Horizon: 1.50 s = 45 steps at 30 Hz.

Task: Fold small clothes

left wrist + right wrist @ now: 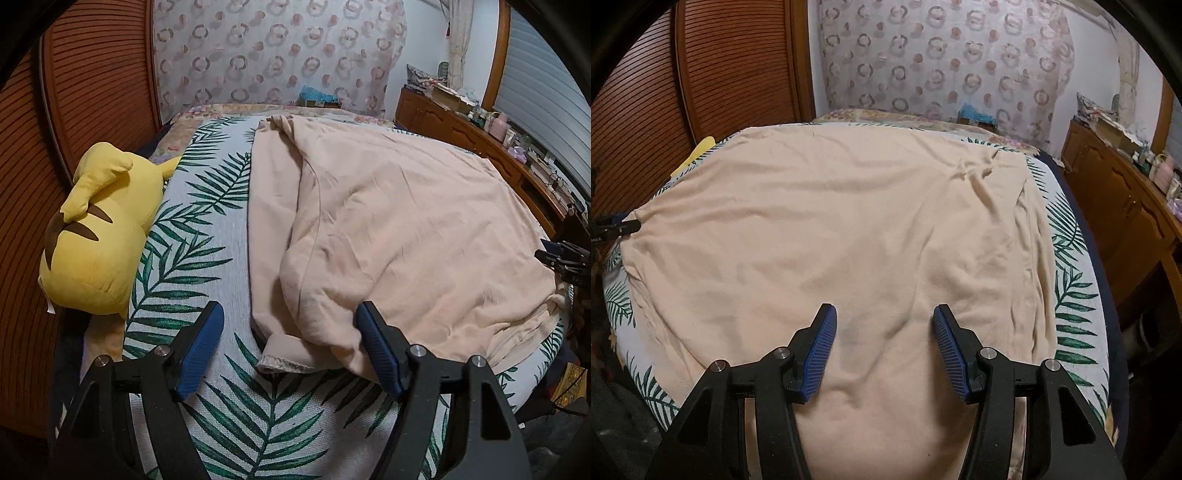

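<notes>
A peach long-sleeved garment (pixel 399 229) lies spread on the leaf-print bed cover (pixel 207 229), with a sleeve folded in along its left side. The sleeve cuff (pixel 284 360) lies near the front edge. My left gripper (pixel 290 314) stands open above that sleeve and cuff, its blue pads (pixel 199 350) wide apart and holding nothing. In the right wrist view the garment (pixel 849 221) fills the bed. My right gripper (pixel 883 312) is open over its near part, with a low ridge of cloth between the fingers but not pinched. Each gripper shows at the other view's edge.
A yellow plush toy (pixel 92 236) lies at the bed's left edge beside a brown louvred door (pixel 22 184). A wooden dresser (pixel 1126 206) loaded with small items runs along the right. A patterned cloth (pixel 942 62) hangs behind the bed.
</notes>
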Tool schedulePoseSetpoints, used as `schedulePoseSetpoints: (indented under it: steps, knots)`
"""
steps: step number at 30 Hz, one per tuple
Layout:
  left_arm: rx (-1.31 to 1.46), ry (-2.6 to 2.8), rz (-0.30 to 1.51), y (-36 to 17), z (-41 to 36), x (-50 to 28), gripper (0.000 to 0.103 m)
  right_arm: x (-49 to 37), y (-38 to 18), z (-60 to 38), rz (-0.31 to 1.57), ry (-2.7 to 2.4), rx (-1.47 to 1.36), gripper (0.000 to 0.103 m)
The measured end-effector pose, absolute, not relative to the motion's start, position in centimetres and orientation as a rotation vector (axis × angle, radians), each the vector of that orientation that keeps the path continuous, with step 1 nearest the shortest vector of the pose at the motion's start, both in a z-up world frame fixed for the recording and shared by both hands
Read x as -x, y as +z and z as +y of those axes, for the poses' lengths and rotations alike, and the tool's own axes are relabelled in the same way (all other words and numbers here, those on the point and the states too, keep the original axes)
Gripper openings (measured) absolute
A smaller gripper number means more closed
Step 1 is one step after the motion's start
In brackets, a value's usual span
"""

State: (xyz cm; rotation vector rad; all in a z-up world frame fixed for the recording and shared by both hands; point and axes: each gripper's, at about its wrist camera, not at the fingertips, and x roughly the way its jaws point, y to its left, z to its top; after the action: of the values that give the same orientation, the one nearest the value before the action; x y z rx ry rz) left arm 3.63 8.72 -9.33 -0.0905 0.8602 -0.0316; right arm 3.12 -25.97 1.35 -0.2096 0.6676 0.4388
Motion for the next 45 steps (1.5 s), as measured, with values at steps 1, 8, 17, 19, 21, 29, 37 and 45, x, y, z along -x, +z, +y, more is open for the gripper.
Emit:
schedulePoseSetpoints:
  steps: [1,8,17,19,21,29,37,45]
  knots:
    - [0.091,-0.032,0.864,-9.4,8.7,-3.7,0.075,-3.1,1.3,-26.0,0.666,0.44,0.208,0.057]
    - [0.072,-0.022,0.862,-9.7,8.2,-3.8,0.077,-2.8,1.0,-25.1,0.662,0.454,0.253,0.071]
    - [0.054,-0.013,0.862,-9.7,7.7,-3.9,0.077,-2.5,0.8,-25.4,0.66,0.463,0.247,0.073]
    - [0.062,-0.017,0.865,-9.7,7.6,-3.9,0.077,-2.5,0.8,-25.4,0.66,0.463,0.249,0.074]
    - [0.064,-0.03,0.861,-9.7,7.5,-3.9,0.071,-2.5,0.7,-25.3,0.661,0.463,0.249,0.074]
    - [0.155,-0.143,0.85,-8.9,7.5,-4.1,0.014,-2.5,0.6,-25.4,0.661,0.464,0.248,0.075]
    - [0.134,-0.173,0.696,-4.2,5.6,-3.7,0.013,-2.5,0.6,-25.5,0.661,0.466,0.248,0.075]
    - [0.106,-0.228,0.611,-1.5,3.2,-4.7,0.01,-2.6,0.6,-25.3,0.663,0.464,0.247,0.075]
